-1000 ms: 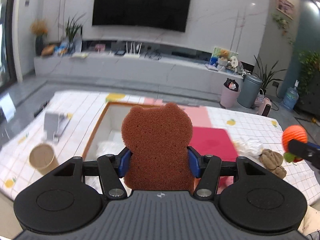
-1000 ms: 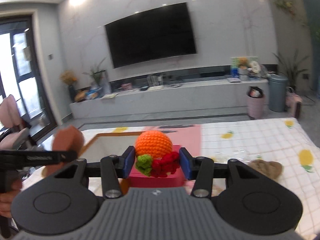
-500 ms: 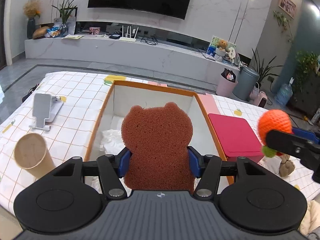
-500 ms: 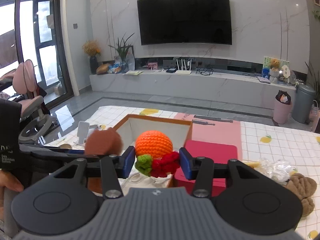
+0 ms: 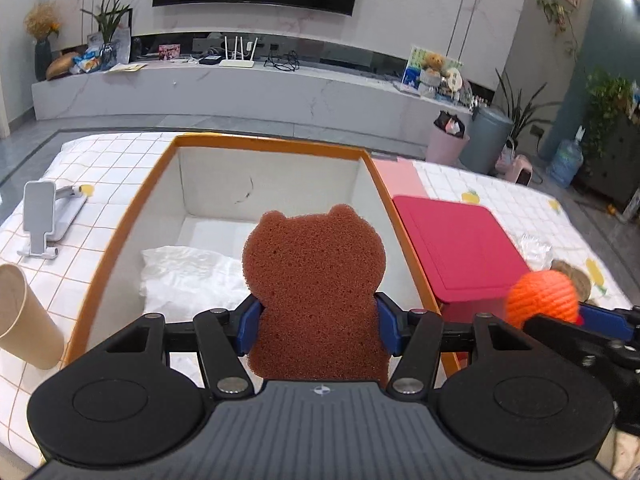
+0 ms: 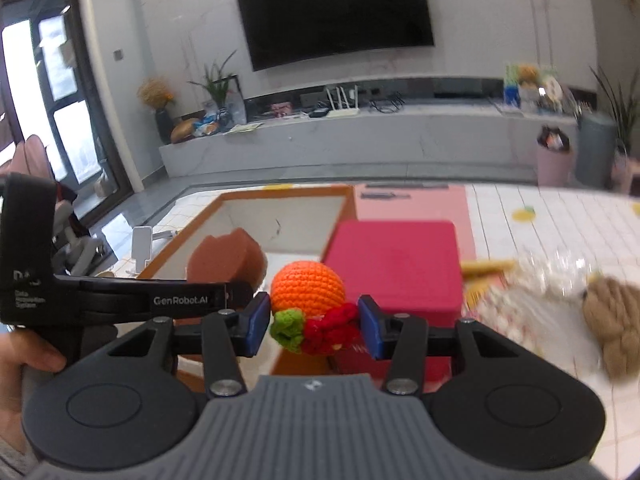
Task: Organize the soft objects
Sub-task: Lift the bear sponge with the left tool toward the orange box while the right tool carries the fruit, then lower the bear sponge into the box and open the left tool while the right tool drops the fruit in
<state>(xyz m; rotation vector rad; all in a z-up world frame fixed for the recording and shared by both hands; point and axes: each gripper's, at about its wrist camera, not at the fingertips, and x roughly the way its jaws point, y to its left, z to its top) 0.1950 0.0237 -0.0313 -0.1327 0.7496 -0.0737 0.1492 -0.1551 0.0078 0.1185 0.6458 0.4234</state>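
1. L gripper point(image 5: 318, 320) clamps the sponge point(image 5: 316, 280) at its lower sides, bear head sticking up ahead of the pads. It hangs over the near end of the box point(image 5: 264, 146), w/ white cloth point(image 5: 188, 276) below it.
2. R gripper point(image 6: 314, 330) is closed on the knit orange point(image 6: 308, 288), pads biting at the green/red trim; box ahead-left, red lid point(image 6: 394, 264) straight ahead.
3. Handling (judgement): both light, squashy, non-slip. Sponge dents under grip, so hold low and wide. Orange may roll out if pinched by the trim only.
4. Hard to see: sponge base sits behind the gripper body; box floor partly blocked; brown toy point(image 6: 614, 316) and crinkly wrap ahead-right of R gripper blurred.
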